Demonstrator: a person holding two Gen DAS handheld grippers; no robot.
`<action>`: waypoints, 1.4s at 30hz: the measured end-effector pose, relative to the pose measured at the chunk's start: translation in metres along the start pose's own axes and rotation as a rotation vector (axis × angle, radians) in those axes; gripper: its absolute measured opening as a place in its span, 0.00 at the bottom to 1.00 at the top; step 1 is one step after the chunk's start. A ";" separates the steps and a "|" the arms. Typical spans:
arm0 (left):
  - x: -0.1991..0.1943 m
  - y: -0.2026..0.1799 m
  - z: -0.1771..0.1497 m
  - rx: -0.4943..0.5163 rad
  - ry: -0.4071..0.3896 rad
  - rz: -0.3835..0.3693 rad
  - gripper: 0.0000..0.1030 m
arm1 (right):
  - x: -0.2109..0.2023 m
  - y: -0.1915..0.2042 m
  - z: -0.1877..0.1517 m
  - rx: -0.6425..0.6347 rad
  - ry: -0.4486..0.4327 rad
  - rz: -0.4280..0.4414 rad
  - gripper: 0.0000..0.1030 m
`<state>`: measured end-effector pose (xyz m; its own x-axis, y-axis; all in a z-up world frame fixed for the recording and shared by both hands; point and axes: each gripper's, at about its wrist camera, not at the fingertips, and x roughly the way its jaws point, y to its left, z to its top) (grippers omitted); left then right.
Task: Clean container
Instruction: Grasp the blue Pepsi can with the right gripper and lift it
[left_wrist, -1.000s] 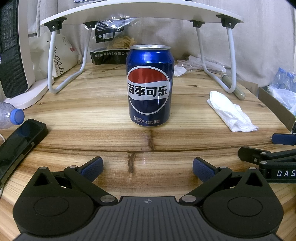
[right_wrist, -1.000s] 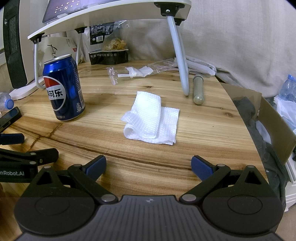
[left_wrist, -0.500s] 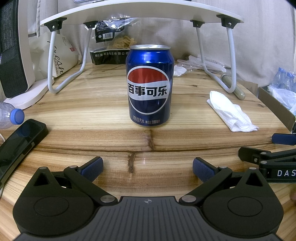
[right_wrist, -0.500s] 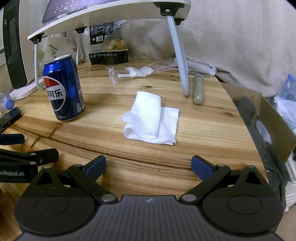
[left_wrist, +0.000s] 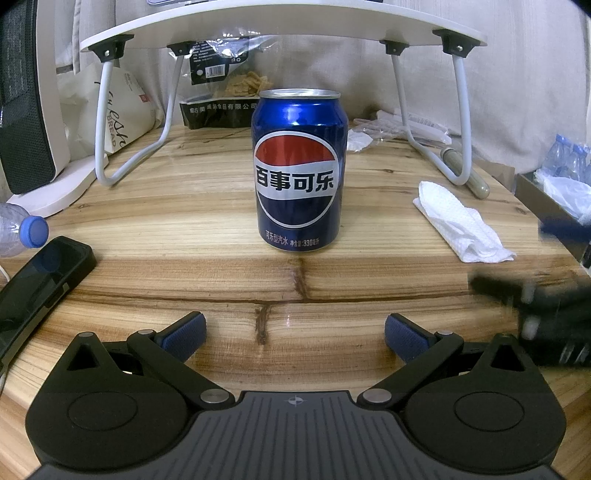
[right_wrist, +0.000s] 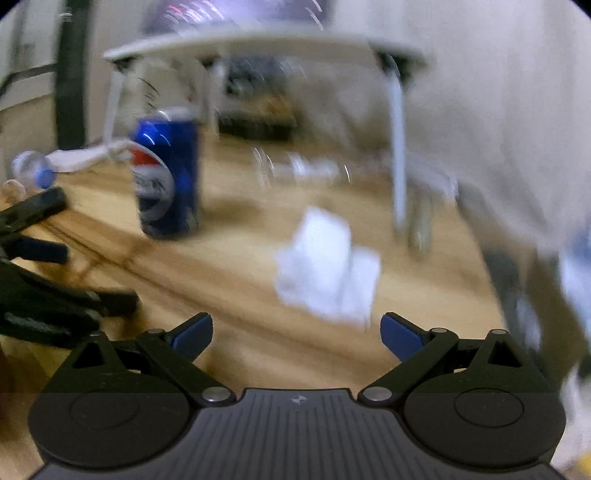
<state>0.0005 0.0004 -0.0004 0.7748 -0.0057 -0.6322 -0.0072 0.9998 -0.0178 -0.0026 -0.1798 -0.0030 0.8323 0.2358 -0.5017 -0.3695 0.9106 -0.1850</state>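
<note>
One cola can (left_wrist: 300, 170) upright on bench (left_wrist: 184, 206), contents unseen by us. Our left gripper (left_wrist: 294, 334) and right gripper (right_wrist: 295, 334): jaws wide, holding nothing. Paper towel (right_wrist: 328, 273) beside can.

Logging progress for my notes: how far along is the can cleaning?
Nothing looks done: the can stands upright on the table, untouched. In hand: nothing; the left claw and right claw are open and empty. Left: picking up the tissue, gripping the can, wiping.
</note>
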 end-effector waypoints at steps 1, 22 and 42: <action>0.000 -0.001 0.000 0.002 0.000 0.001 1.00 | -0.004 0.003 0.008 -0.019 -0.056 0.012 1.00; 0.000 -0.002 0.000 0.007 0.000 -0.003 1.00 | 0.080 0.032 0.086 0.112 -0.198 0.384 0.64; -0.093 0.017 -0.052 0.328 -0.497 -0.120 0.79 | 0.039 -0.040 0.035 0.886 0.257 1.019 0.64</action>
<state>-0.1044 0.0166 0.0183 0.9613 -0.1880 -0.2013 0.2319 0.9469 0.2229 0.0589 -0.1953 0.0146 0.2194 0.9435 -0.2483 -0.2991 0.3073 0.9034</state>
